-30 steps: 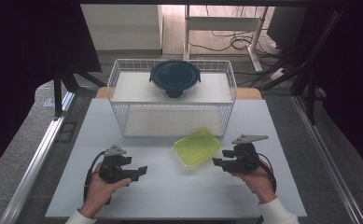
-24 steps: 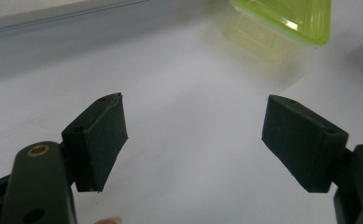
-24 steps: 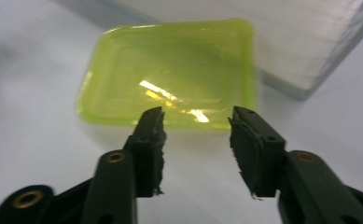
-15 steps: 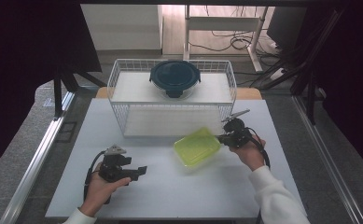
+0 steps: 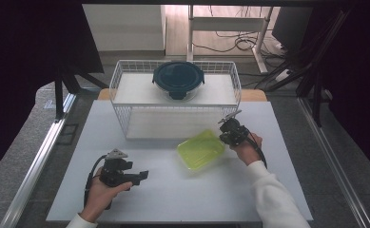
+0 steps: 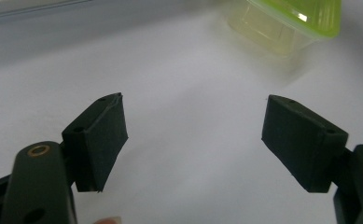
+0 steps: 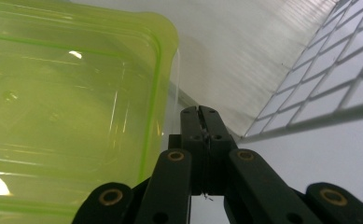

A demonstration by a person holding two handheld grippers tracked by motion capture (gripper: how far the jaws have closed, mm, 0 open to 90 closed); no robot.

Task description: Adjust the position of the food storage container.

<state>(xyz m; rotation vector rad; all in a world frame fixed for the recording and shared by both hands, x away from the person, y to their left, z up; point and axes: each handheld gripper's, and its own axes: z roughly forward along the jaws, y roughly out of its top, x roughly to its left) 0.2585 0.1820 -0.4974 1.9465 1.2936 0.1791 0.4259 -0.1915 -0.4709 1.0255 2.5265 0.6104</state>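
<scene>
A clear box with a lime-green lid (image 5: 201,149) lies on the white table, just in front of the wire basket (image 5: 125,124). My right gripper (image 5: 226,129) is at the box's far right corner, between it and the basket. Its jaws are shut with nothing between them, and the green lid (image 7: 72,102) lies close on their left. My left gripper (image 5: 142,175) rests low over the table's front left, well away from the box. In the left gripper view it (image 6: 193,135) stands open and empty, with the box (image 6: 286,23) farther off at the upper right.
The white wire basket (image 7: 328,70) stands across the back of the table and holds a round dark blue lidded container (image 5: 178,80). The table (image 5: 173,199) has bare surface in front of the box. Dark stands and cables surround the table.
My right gripper has moved from the table's front right forward to the box's far right corner by the basket. The left gripper and the box have stayed in place.
</scene>
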